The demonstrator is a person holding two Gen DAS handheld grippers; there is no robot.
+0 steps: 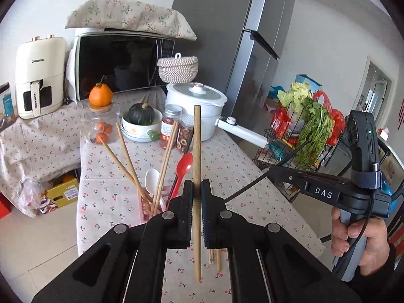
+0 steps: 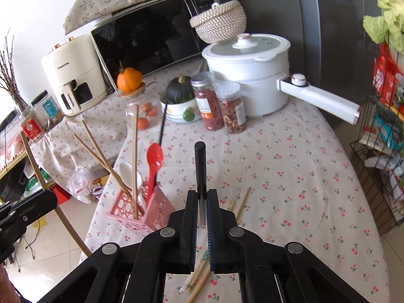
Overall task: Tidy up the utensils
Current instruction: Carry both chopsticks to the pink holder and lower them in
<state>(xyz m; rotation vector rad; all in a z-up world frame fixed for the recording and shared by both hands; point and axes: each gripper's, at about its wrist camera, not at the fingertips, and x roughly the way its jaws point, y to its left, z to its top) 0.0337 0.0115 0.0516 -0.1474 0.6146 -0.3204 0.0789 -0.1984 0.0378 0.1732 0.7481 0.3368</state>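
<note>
- My left gripper (image 1: 196, 192) is pinching a single wooden chopstick (image 1: 197, 156), held pretty much upright above the cherry-print tablecloth (image 1: 106, 192), both ends sticking out past the jaws.
- My right gripper (image 2: 202, 197) is clamped on a black-handled utensil (image 2: 200, 169), handle pointing up and away from me. Can't really tell what's on the business end, it's hidden between the pads.
- The pink holder (image 2: 149, 208) sits near the table's left edge and already has a red spoon (image 2: 154, 162), a white spoon (image 2: 128, 174) and a few chopsticks leaning in it.
- Some loose chopsticks (image 2: 240, 202) are lying flat on the cloth just right of the holder, under my grippers.
- Further back: a white pot (image 2: 250, 75), two spice jars (image 2: 219, 103) and a green squash (image 2: 180, 89) in a bowl.
</note>
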